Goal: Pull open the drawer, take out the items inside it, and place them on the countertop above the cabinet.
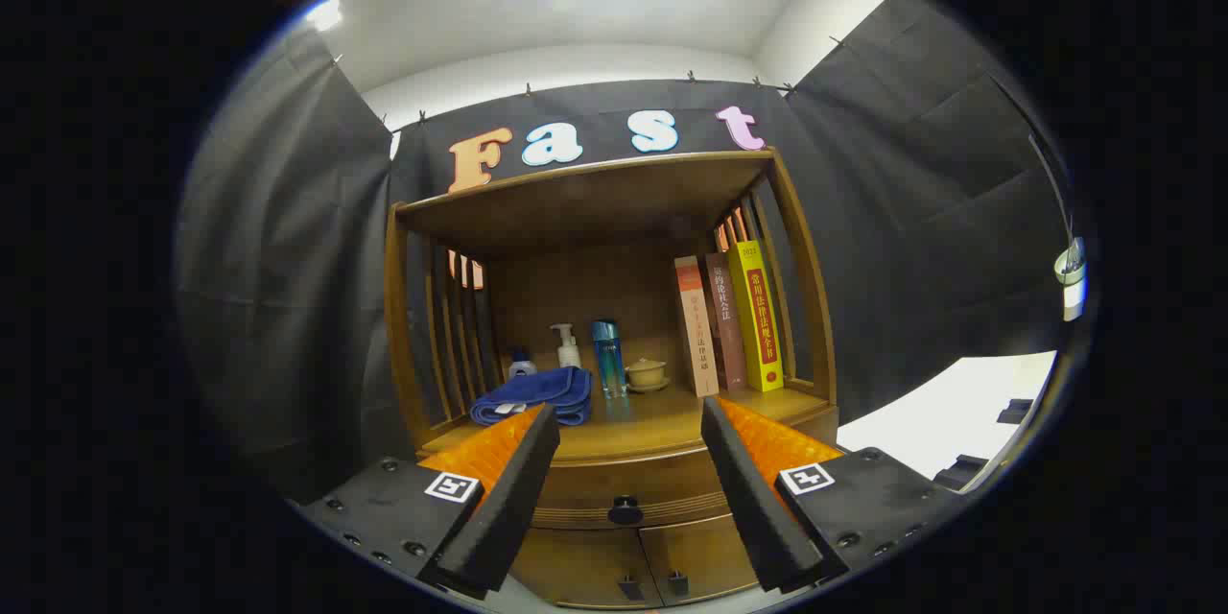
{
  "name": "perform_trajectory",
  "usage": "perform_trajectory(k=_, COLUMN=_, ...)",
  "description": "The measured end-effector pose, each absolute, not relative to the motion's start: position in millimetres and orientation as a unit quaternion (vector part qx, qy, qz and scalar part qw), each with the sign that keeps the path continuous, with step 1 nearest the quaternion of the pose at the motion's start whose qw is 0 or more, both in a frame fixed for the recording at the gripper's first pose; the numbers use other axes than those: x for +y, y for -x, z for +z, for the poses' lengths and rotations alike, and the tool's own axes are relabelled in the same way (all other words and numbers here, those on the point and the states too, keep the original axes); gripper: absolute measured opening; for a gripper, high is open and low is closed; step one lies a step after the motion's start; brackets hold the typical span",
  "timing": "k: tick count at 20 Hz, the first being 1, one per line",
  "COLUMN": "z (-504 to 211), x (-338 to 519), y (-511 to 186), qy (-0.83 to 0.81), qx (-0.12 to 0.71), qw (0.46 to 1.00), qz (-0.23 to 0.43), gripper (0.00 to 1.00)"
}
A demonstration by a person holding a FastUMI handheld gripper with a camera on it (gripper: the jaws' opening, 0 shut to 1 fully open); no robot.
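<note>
A wooden cabinet [614, 211] with a slatted hutch stands against the booth's wall. Its drawer [633, 489] sits closed under the countertop [662, 417], with a round dark knob [625, 508] at its middle. My gripper [628, 422] is open, its two fingers spread wide with nothing between them. The knob lies ahead of the fingers, in the gap between them and some way off. What the drawer holds is hidden.
On the countertop lie a folded blue cloth [533, 395], a white pump bottle [566, 346], a blue bottle [607, 357], a small lidded cup [647, 373] and three upright books [729, 321]. Two small cabinet doors [633, 561] sit below the drawer. A white surface [959, 422] lies at the right.
</note>
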State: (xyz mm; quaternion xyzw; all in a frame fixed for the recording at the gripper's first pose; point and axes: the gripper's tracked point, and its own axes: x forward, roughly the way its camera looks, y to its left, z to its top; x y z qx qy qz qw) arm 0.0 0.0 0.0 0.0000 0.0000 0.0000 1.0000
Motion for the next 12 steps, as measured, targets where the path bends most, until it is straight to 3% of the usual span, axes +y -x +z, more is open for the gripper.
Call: perform_trajectory(k=12, z=2.7, x=-13.1, y=-0.3, qy=-0.001, qx=-0.003, qw=1.000, qz=-0.008, gripper=0.98)
